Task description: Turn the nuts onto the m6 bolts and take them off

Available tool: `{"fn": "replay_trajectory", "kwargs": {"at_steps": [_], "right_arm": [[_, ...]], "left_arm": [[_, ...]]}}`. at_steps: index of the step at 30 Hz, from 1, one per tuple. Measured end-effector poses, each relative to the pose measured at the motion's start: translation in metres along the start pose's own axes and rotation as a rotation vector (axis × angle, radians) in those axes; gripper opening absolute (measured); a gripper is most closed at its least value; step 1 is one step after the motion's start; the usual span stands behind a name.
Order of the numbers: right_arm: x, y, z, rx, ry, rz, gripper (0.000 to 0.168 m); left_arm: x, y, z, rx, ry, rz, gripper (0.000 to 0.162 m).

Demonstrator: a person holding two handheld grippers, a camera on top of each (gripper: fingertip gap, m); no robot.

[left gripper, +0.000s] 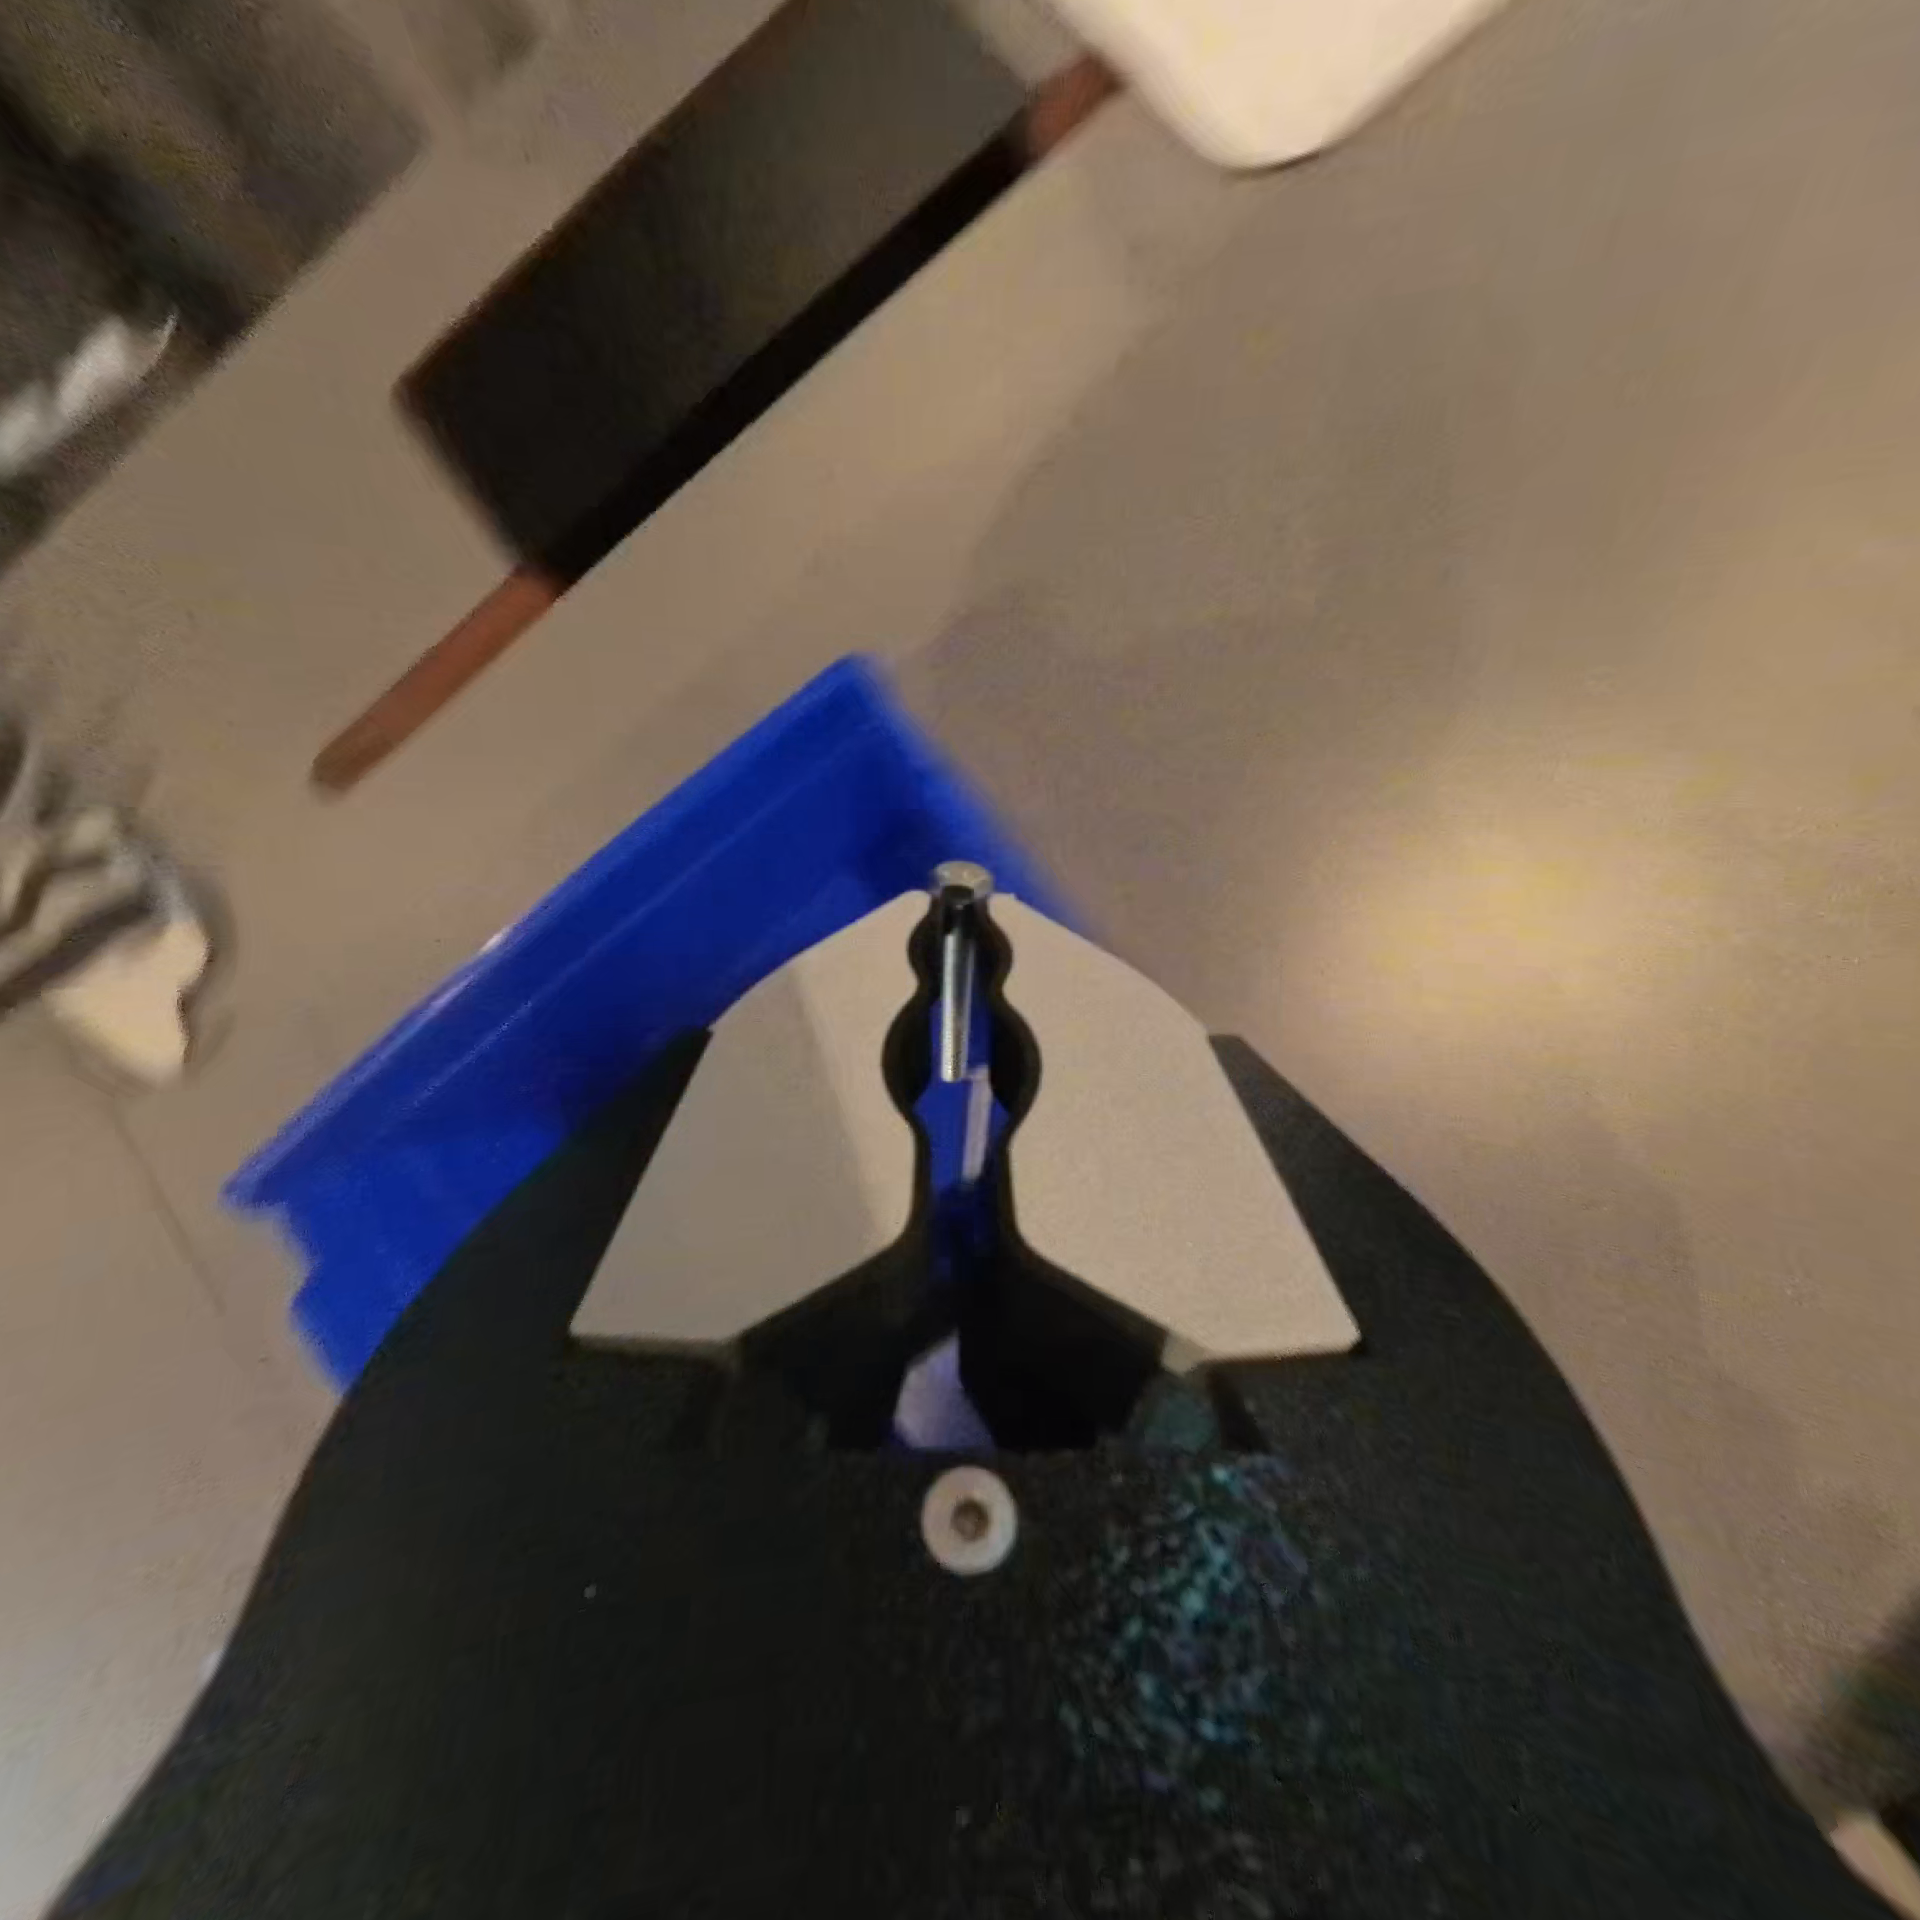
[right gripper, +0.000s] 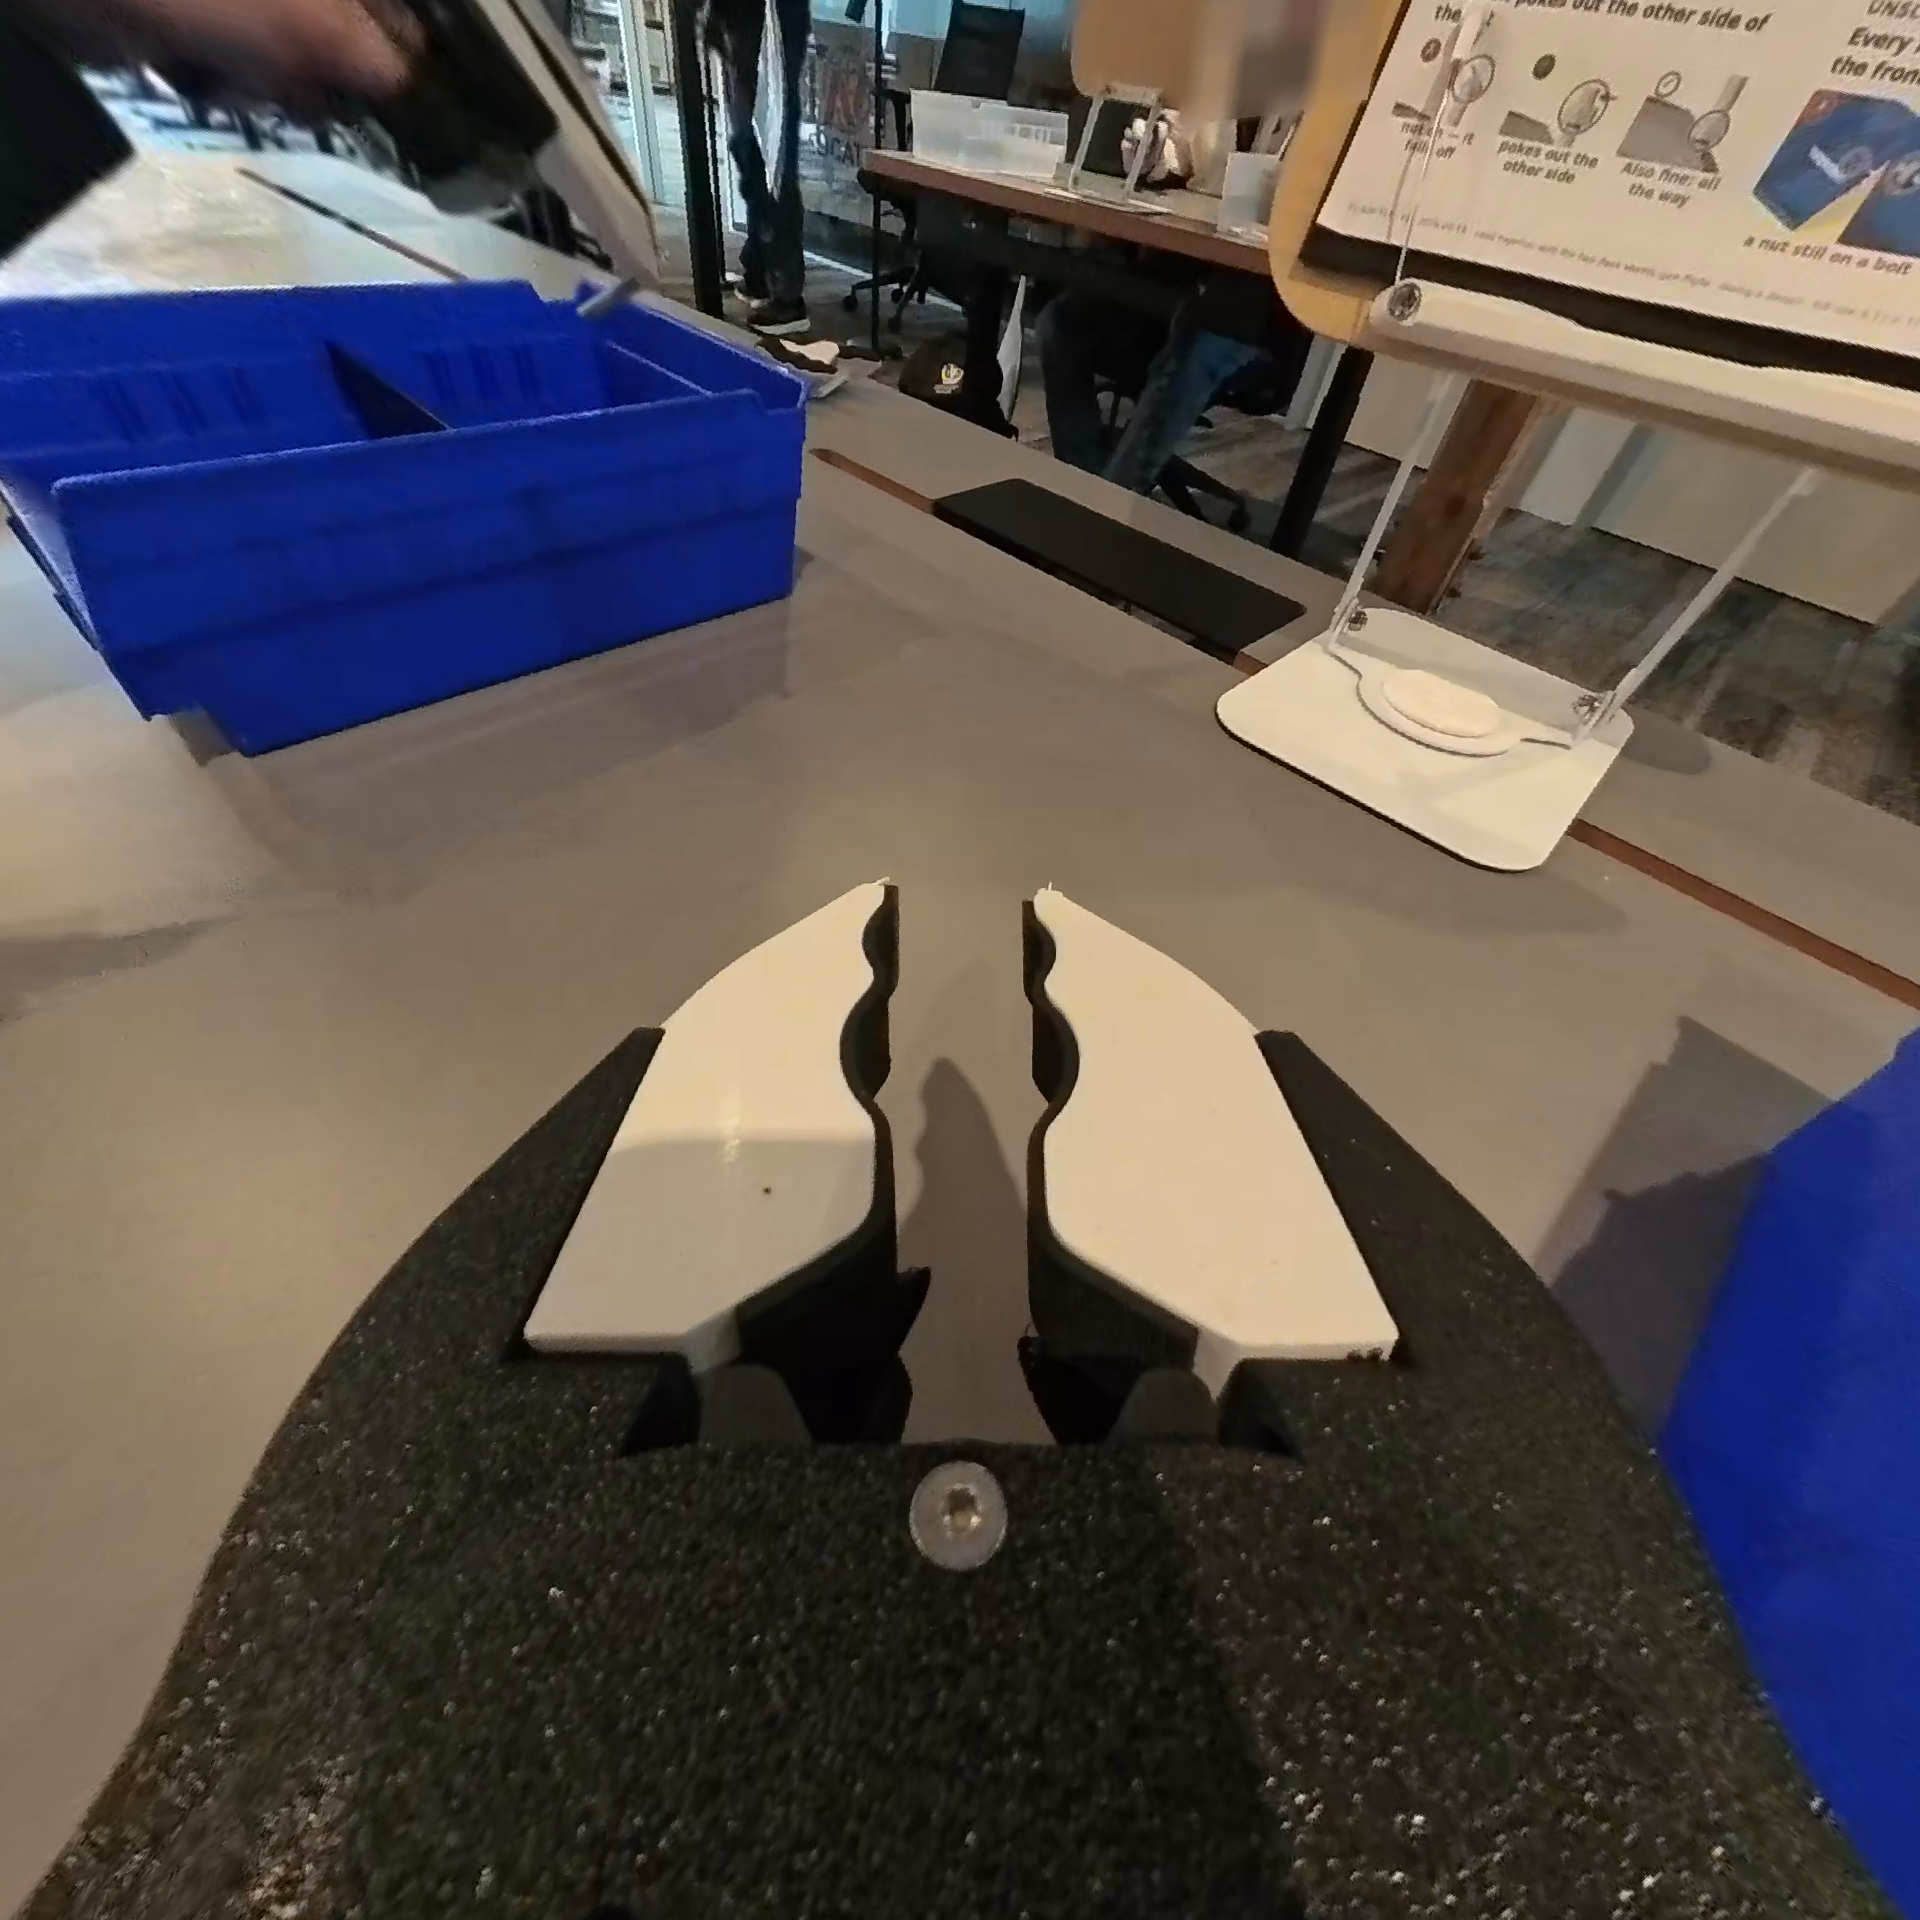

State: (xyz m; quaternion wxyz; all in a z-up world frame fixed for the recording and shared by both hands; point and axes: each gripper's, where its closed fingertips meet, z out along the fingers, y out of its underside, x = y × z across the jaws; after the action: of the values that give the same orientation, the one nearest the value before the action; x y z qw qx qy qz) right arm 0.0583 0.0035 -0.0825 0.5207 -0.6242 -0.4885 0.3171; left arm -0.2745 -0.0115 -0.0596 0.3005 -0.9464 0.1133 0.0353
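Note:
In the left wrist view my left gripper (left gripper: 961, 914) is shut on a thin silver bolt (left gripper: 956, 987). The bolt lies between the jaws with its hex head at the fingertips, above a corner of the blue bin (left gripper: 582, 1029). In the right wrist view my right gripper (right gripper: 961, 904) is open and empty, low over the grey table (right gripper: 520, 935). The left gripper (right gripper: 499, 156) shows blurred at the upper left, holding the bolt (right gripper: 608, 298) over the far rim of the blue divided bin (right gripper: 416, 520). No nut shows in either view.
A white stand base (right gripper: 1455, 769) carries a tilted instruction sheet (right gripper: 1662, 135) at the right. A black pad (right gripper: 1122, 561) lies at the table's far edge. Another blue object (right gripper: 1808, 1403) sits at the right edge. Desks and chairs stand beyond. One gripper's finger ends stand about 35 cm off the other's.

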Motion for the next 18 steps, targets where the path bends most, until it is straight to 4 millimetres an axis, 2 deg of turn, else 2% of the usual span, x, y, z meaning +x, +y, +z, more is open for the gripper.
{"fn": "replay_trajectory", "kwargs": {"at_steps": [2,4,6,8,10,13,18], "right_arm": [[0.001,0.0,0.0,0.001,0.006,-0.002,0.022],[0.003,-0.001,-0.001,0.007,0.014,-0.001,0.022],[0.005,-0.001,-0.003,0.015,0.02,0.001,0.021],[0.008,0.0,-0.003,0.015,0.025,0.005,0.021],[0.008,0.001,-0.003,0.01,0.025,0.008,0.021],[0.008,0.004,-0.001,-0.006,0.026,0.0,0.02],[0.001,0.015,0.008,-0.055,-0.012,0.003,0.02]], "left_arm": [[0.062,-0.02,-0.009,0.028,0.103,0.167,0.005],[0.113,-0.025,-0.006,-0.001,0.14,0.304,0.005],[0.152,-0.02,0.007,-0.055,0.145,0.405,0.005],[0.181,-0.012,0.026,-0.104,0.14,0.447,0.005],[0.201,-0.005,0.046,-0.132,0.14,0.453,0.005],[0.221,0.005,0.071,-0.133,0.173,0.407,0.005],[0.224,0.014,0.096,-0.107,0.146,0.288,0.005]]}}
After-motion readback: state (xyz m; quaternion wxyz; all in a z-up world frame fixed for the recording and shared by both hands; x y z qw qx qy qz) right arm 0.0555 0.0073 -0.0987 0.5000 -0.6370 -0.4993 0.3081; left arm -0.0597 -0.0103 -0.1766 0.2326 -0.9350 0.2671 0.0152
